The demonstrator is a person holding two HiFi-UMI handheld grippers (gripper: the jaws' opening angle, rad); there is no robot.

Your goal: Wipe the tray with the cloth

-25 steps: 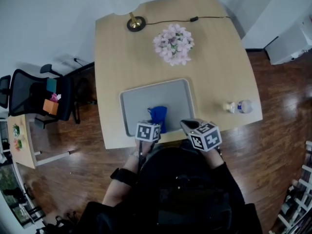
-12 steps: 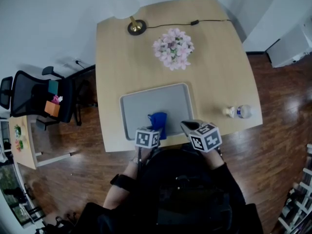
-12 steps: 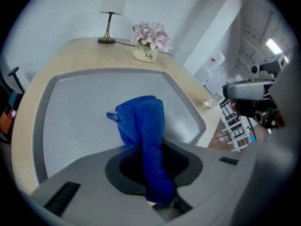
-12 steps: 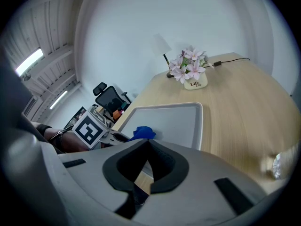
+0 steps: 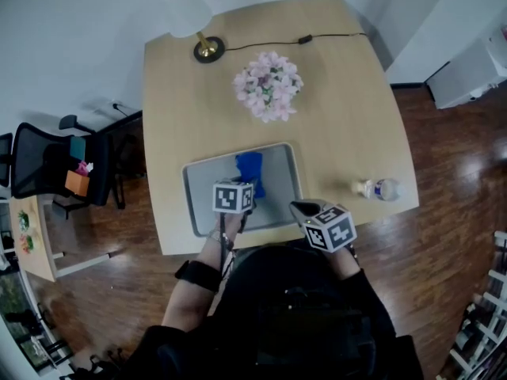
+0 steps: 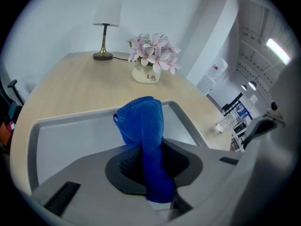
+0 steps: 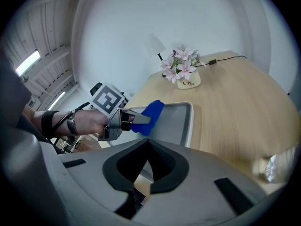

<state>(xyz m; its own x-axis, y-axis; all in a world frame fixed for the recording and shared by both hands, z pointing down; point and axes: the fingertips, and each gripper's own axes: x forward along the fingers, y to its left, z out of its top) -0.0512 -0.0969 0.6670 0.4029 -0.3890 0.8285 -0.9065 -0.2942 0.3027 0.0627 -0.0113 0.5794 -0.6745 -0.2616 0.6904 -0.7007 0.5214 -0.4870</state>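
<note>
The jaws of my left gripper are clamped on the blue cloth over the grey tray, contact with its surface undeterminable, while my right gripper is closed and empty near the tray's edge

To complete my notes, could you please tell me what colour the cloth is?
The cloth is bright blue; the left gripper view shows it best.

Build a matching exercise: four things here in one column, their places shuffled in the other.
1. cloth
2. lamp
3. bottle
4. flowers

A. lying near the table's right edge
B. gripped in the left gripper
C. far left corner of the table
D. mid-table, beyond the tray

Pairs: 1-B, 2-C, 3-A, 4-D
</note>
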